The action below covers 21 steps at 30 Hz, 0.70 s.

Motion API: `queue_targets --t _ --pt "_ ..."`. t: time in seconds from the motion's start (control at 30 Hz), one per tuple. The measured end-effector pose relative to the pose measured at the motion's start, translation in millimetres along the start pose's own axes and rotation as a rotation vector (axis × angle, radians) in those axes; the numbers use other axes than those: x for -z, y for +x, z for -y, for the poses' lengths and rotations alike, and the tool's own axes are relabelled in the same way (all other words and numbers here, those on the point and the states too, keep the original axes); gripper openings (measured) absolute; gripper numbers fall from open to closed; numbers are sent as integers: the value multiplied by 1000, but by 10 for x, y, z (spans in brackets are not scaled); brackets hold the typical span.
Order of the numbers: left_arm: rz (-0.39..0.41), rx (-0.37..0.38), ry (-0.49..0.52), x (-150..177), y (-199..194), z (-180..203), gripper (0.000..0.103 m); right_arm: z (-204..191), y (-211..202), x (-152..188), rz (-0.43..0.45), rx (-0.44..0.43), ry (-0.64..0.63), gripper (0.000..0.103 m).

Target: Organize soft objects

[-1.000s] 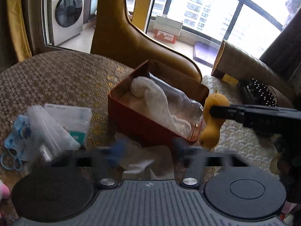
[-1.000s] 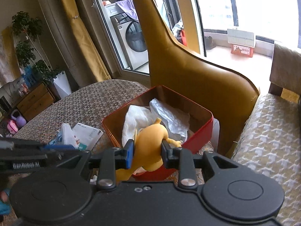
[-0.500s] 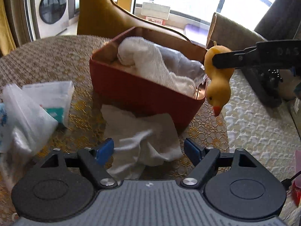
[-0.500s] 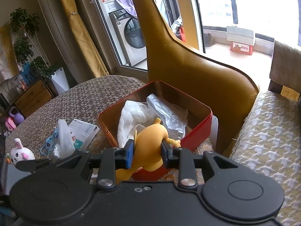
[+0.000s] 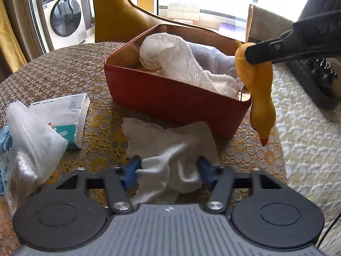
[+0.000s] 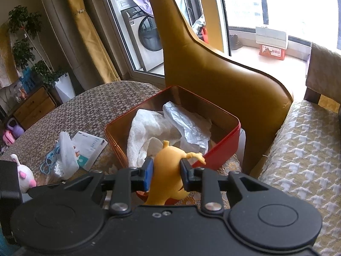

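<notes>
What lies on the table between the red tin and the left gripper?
A crumpled white cloth lies there, from the red tin to the left gripper, whose jaws are closing around it; the left wrist view shows this.

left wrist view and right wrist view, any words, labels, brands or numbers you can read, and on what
Nothing reads clearly.
White packet: small printed lines, too small to read.
Right gripper: raised letters on its arm, too blurred to read.
Red carton by the window: a picture label, unreadable.
Washing machine: a small mark, unreadable.
</notes>
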<state>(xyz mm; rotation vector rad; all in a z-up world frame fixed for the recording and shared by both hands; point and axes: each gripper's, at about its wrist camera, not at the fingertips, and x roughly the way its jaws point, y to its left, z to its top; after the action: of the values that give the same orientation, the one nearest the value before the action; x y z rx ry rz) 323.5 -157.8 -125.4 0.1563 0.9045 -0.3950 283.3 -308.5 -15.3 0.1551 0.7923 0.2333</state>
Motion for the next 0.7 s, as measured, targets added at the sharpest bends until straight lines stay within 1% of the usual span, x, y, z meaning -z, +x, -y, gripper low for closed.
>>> queue_targets --t 0.03,0.1,0.13,0.23,0.37,0.53,0.7 --pt "3 -11 -7 -9 -5 -13 33 -3 8 -2 1 1 -2 25" --pt "4 -12 -11 -22 -1 -37 27 -15 21 -8 3 -1 -3 24" --pt "6 -12 -11 -23 -5 -39 20 -18 28 -10 3 -2 -3 23" --pt "10 -35 -20 -32 -24 -28 16 -25 35 1 8 3 -6 21" --pt "27 -47 -40 -79 -112 -34 16 -35 24 7 14 3 -15 20" --pt "75 -2 -70 -253 -332 -74 15 -30 49 -16 12 -2 -31 16" --pt "130 40 -79 -528 -580 -103 14 11 112 -93 4 -22 -11 14"
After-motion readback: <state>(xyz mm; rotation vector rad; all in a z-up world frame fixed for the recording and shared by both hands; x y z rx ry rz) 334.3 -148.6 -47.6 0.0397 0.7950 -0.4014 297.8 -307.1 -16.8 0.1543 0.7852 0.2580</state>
